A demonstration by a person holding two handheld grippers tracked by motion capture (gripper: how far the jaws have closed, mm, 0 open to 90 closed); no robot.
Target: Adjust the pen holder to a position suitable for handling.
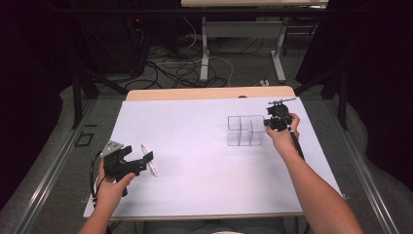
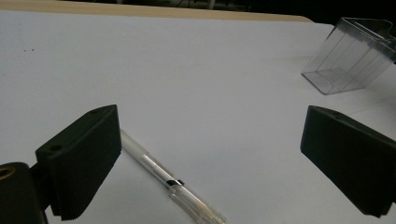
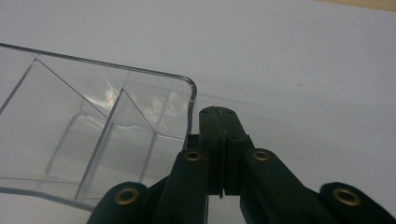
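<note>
Forearms enter from the bottom edge of the high view, each hand holding a gripper over a desk (image 1: 204,161) w/ a white sheet on it. Left gripper (image 1: 139,161), at the near-left of the desk: fingers (image 2: 81,158) spread wide, gripping nothing. A clear pen (image 2: 170,182) w/ a black band lies flat on the sheet just beside the left-hand finger in the left gripper view, passing partly under it; contact cannot be told. Same pen in the high view (image 1: 148,163), lying between the spread fingers. Right gripper (image 3: 219,119), at the far-right of the desk: fingers pressed together, tips meeting, no object visible between them; they sit just beside the rounded corner of a clear plastic organizer (image 3: 107,135) w/ inner dividers, which stands upright on the sheet. Whether the tips touch its wall cannot be told. Organizer & pen lie well apart; organizer seen at upper right of the left gripper view (image 2: 350,60).
</note>
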